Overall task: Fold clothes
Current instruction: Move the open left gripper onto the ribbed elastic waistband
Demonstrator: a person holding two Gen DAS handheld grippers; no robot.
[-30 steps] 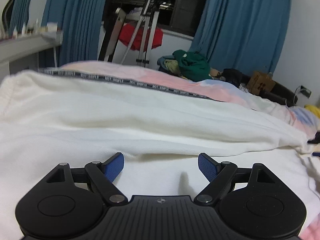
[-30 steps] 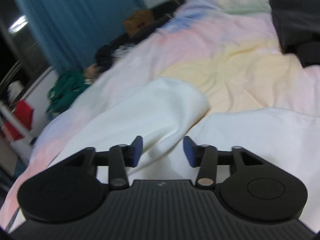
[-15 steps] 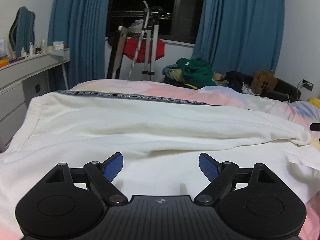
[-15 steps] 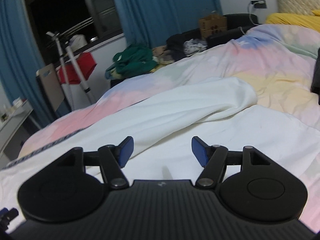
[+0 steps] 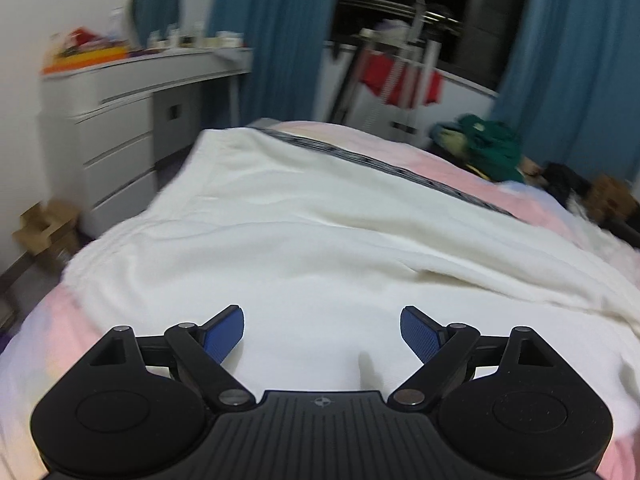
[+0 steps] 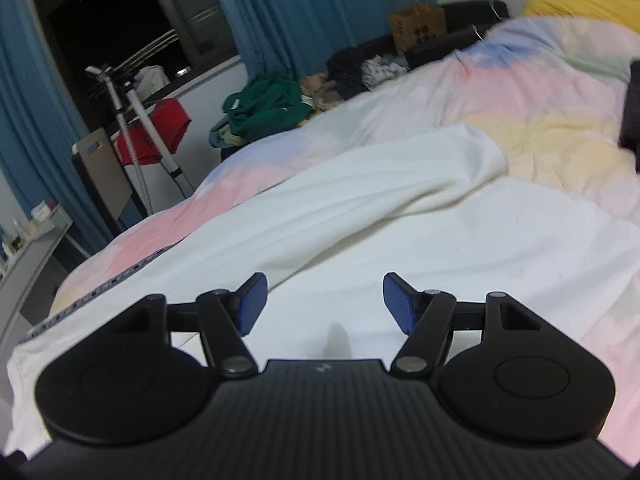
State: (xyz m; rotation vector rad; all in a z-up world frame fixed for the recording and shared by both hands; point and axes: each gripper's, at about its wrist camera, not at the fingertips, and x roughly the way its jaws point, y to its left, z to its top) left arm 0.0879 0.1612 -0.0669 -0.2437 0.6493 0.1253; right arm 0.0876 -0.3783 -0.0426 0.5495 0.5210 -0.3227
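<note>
1. White garment (image 5: pixel 320 248) lies spread across the bed (image 5: pixel 460 168), a long fold ridge running over it; a dark patterned band (image 5: pixel 384 164) runs along its far edge.
2. Left gripper (image 5: pixel 322 334) sits above the near part of the garment, jaws wide apart and just been opening a little more, nothing between the blue pads (image 5: pixel 224 334), not touching cloth.
3. Right gripper (image 6: pixel 324 304) also over the garment (image 6: pixel 400 208), jaws apart after just opening, nothing clamped; pads (image 6: pixel 252 304) clear of the fabric.
4. Bedcover is pastel pink, yellow and blue (image 6: pixel 540 92); a dark item (image 6: pixel 632 120) sits at the right edge.
5. Beyond the bed: green clothes pile (image 6: pixel 264 108), blue curtains (image 6: pixel 320 4), red cloth on a drying rack (image 5: pixel 400 76), white drawers (image 5: pixel 120 132), cardboard box (image 6: pixel 418 24).
6. Left view is blurred.
</note>
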